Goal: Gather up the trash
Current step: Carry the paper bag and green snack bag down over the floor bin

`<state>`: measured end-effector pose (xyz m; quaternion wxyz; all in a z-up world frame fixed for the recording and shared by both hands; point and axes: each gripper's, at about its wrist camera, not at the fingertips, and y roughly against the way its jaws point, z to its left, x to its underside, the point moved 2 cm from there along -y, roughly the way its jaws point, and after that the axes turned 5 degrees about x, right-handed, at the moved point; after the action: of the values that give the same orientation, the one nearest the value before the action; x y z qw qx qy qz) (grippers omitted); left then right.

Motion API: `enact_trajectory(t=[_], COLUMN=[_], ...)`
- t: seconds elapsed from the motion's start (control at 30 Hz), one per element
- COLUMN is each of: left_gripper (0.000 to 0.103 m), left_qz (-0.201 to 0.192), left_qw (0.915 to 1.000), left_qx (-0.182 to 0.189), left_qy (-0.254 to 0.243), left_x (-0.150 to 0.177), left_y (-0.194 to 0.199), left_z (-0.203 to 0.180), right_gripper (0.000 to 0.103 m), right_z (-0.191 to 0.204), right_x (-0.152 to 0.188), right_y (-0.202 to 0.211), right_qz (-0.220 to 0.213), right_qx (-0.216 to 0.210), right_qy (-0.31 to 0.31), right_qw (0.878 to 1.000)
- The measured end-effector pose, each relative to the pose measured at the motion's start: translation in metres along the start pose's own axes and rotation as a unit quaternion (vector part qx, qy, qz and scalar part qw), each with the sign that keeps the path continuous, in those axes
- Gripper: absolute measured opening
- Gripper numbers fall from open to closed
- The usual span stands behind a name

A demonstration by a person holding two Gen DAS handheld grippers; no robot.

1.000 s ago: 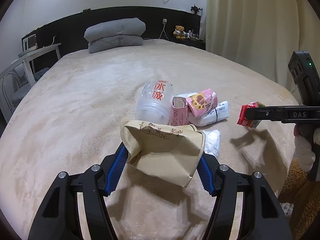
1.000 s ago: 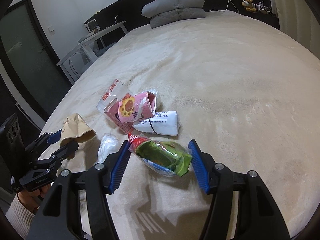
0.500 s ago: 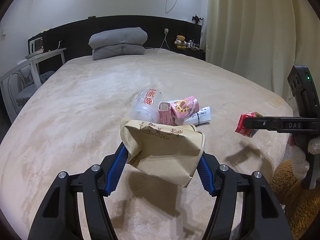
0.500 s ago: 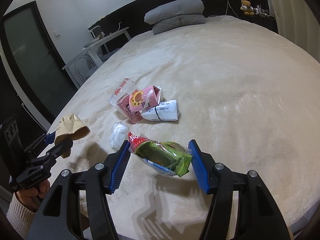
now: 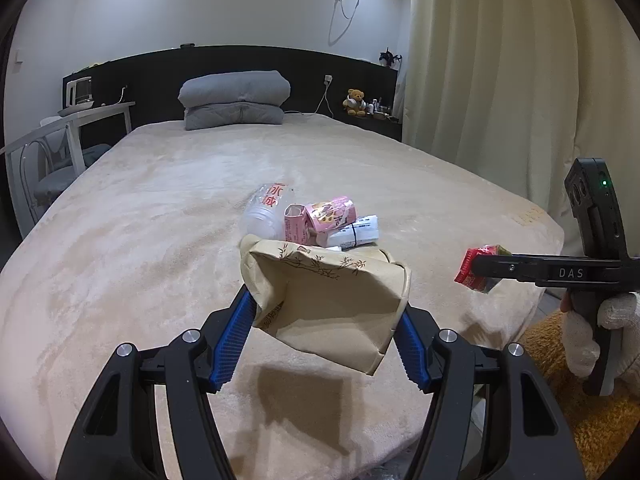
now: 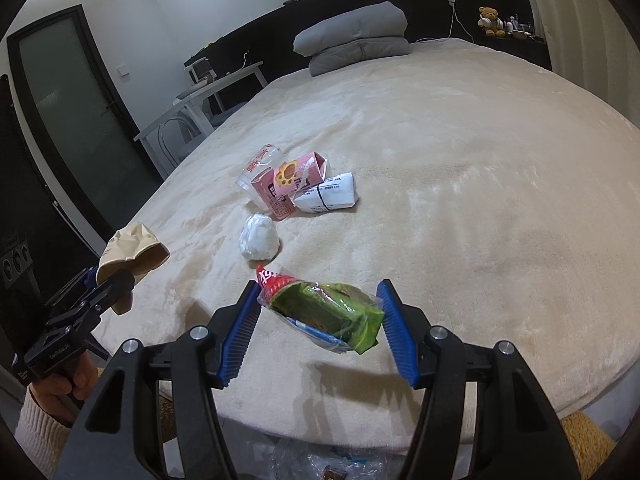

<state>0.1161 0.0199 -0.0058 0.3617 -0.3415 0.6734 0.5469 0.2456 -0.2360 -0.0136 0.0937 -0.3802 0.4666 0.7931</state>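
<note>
Tan paper bag [image 5: 328,300] is pinched by left gripper [image 5: 326,336], green snack wrapper [image 6: 328,312] by right gripper [image 6: 318,328]; both are held clear above bed's [image 6: 460,200] foot edge, prob. for carrying to a bin.

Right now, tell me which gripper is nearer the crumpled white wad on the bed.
Right. The right gripper, shut on a green snack wrapper, hangs just short of the white wad. The left gripper, holding a tan paper bag, sits farther off beside it.

Trash pile [image 6: 298,188] mid-bed [image 6: 460,200], pillows [image 6: 354,38] behind
</note>
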Motion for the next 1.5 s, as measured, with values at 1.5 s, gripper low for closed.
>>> enact_trajectory(t=[1.5], left_gripper=[0.064], left_qz=[0.050], left_qw=[0.9964], left_qx=[0.066], left_qy=[0.018], left_x=[0.071], left_y=[0.037], left_z=[-0.068], right_gripper=[0.060], right_z=[0.012], right_x=[0.099], right_y=[0.033], right_qz=[0.085], right_qx=[-0.070], right_qy=[-0.003], right_qw=[0.994])
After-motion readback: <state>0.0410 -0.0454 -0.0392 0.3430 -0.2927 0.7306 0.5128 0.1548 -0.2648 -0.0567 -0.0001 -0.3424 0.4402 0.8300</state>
